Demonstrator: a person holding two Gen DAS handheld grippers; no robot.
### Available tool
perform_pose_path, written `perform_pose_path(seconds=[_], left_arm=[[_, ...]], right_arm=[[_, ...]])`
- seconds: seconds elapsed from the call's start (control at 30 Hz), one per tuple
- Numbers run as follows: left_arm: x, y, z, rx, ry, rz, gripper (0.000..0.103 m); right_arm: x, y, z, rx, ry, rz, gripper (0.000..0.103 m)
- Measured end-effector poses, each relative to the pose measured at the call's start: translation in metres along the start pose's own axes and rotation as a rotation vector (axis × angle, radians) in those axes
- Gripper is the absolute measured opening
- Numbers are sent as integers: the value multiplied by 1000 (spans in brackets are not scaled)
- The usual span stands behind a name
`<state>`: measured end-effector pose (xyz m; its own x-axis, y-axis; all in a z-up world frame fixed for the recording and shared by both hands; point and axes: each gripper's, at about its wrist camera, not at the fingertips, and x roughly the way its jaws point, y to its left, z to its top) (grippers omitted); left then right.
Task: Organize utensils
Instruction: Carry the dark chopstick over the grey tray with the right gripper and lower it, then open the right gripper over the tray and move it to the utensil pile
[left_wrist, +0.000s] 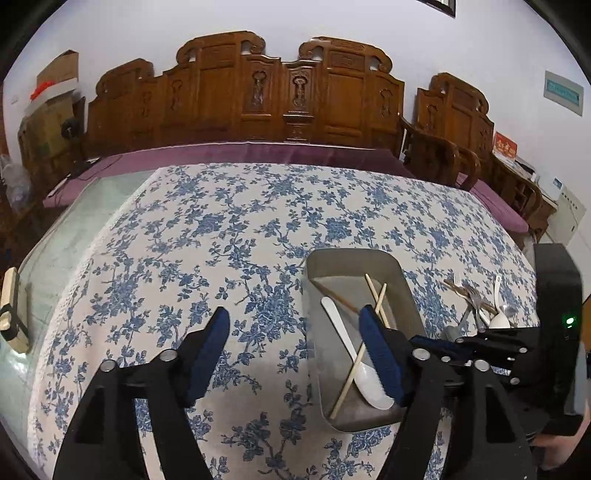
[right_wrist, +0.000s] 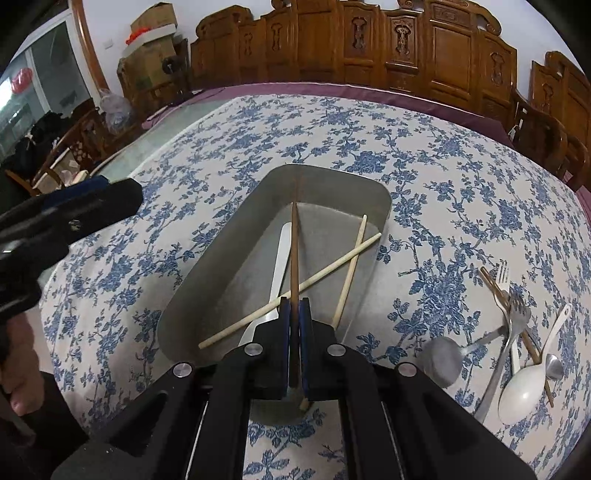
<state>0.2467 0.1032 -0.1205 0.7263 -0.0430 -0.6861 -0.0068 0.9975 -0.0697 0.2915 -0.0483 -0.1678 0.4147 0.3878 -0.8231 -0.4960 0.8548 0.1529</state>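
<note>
Right tool (right_wrist: 294, 310) is clamped hard on a dark chopstick (right_wrist: 294, 243), gripping it near one end; the stick runs forward over the tray (right_wrist: 384, 206), far tip near the tray's back wall. Left tool (left_wrist: 295, 328) is wide apart with nothing between its pads, hanging over the cloth on the surface (left_wrist: 221, 229) just left of the tray.

Tray contents: two pale chopsticks (right_wrist: 321, 273) crossed, plus a white spoon (left_wrist: 369, 380) lying lengthwise under them.

Loose pile sits to the right on the cloth, well apart from the tray: forks (right_wrist: 511, 314), metal spoon (right_wrist: 443, 362), second white spoon (right_wrist: 522, 391), another dark chopstick (right_wrist: 496, 291).

Step in hand, by my read: drop the dark stick into the tray. To do it well:
- lower until the stick is near the tray floor, roughly level
- line it up with the tray's long axis so neither end rides the rim
- release low, or it may bounce off the crossed pair
- back out straight, clear of the left tool.

Task looks partway done; the pile remains.
</note>
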Motion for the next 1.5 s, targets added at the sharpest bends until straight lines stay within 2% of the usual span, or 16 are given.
perform_pose_path(seconds=[0.2, 0.53, 0.63, 0.77, 1.0, 1.4, 1.5], left_arm=[[2, 8, 2, -18, 5, -2, 73], [5, 10, 0, -20, 13, 4, 73], [6, 8, 0, -15, 15, 5, 73], [5, 6, -1, -9, 16, 4, 73], [6, -3, -4, 8, 21, -15, 73], [5, -38, -16, 78, 31, -57, 74], [3, -48, -19, 97, 27, -67, 80]], right_arm=[[4, 1, 1, 10, 3, 19, 6], [-1, 5, -4, 16, -16, 124, 11], [-6, 5, -4, 10, -27, 140, 18], [-12, 2, -4, 13, -36, 151, 19], [-41, -24, -16, 5, -88, 94, 19], [-84, -92, -50, 23, -147, -64, 19], [-86, -112, -56, 25, -155, -102, 19]])
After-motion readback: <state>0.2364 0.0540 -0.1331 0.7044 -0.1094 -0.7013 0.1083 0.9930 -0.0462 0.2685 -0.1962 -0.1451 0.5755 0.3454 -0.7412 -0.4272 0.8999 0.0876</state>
